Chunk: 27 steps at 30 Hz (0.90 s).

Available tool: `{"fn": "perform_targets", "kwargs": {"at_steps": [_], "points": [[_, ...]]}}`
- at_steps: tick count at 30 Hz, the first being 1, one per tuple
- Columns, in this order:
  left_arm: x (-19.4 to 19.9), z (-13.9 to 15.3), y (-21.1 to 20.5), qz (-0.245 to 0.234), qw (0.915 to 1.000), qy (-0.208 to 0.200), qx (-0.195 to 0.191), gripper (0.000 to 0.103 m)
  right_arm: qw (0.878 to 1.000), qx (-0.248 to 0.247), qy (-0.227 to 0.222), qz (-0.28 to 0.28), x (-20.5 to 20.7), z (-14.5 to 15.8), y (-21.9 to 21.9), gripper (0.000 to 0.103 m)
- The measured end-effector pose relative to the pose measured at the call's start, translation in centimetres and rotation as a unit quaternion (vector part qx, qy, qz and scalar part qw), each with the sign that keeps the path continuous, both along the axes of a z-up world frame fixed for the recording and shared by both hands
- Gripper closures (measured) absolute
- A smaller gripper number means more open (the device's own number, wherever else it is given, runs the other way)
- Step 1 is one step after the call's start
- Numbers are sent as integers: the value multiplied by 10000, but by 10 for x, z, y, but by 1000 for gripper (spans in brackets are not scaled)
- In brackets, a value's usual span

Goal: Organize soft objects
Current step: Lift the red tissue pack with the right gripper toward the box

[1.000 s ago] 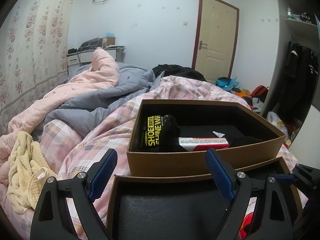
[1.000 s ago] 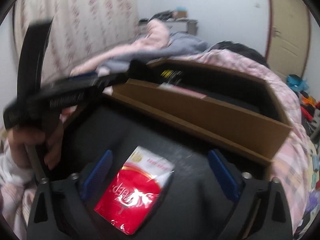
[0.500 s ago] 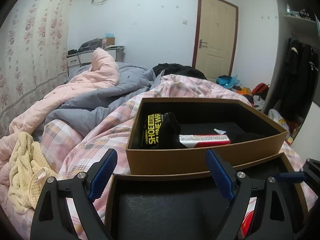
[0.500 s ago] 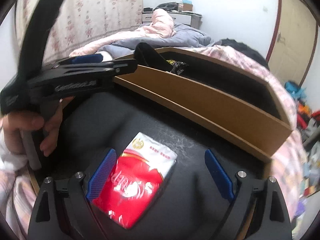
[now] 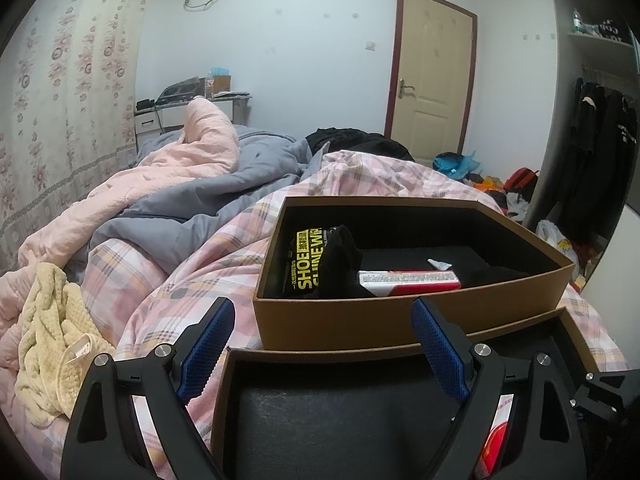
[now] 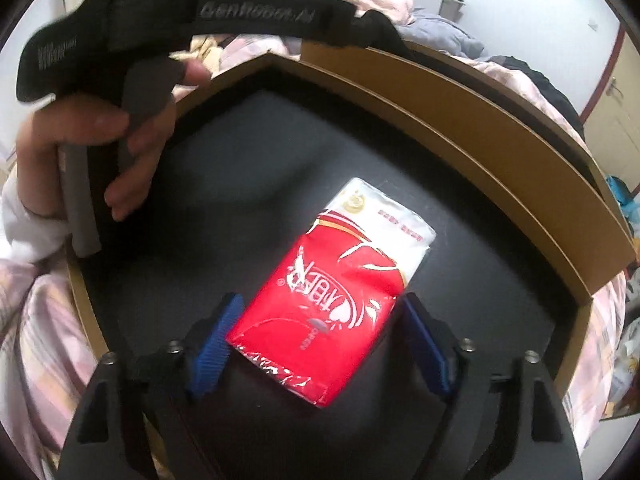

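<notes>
Cream door (image 5: 430, 76) shut; floral curtain (image 5: 60, 92) left; dark clothes (image 5: 596, 152) hanging right.

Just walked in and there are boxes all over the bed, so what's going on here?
A person is sorting soft things into two brown boxes on the bed, a gripper in each hand. The right gripper has come down over a red tissue pack lying in the near box, and its jaws have just been closing around it; whether the pads grip yet is unclear. The left gripper hovers open and empty. The far box already holds a black shoe-wipes pouch and another pack.
</notes>
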<state>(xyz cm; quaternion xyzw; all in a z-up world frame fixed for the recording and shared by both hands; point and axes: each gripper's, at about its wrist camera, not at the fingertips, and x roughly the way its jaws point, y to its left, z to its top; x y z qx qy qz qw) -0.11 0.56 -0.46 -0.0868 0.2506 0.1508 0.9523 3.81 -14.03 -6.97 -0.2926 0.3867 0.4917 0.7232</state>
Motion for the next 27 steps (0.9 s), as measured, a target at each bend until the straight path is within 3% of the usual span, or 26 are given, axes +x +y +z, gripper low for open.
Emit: {"fn": "perform_targets", "kwargs": {"at_steps": [5,14,22,27], "points": [[1,-1,1,6,10000,0,2,15,9998,144,128,-41,6,3,-3,31],[1,-1,1,8,10000,-4,6,15,9932,1047,410,-295,22,27,-18,34],[0,-3,1,15,10000,17,-25,15,9759,2041,590,-504,38,43,-23,34],[1,-6,2,18,10000,51,-32,15,9621,2584,289,-824,42,54,-29,34]]}}
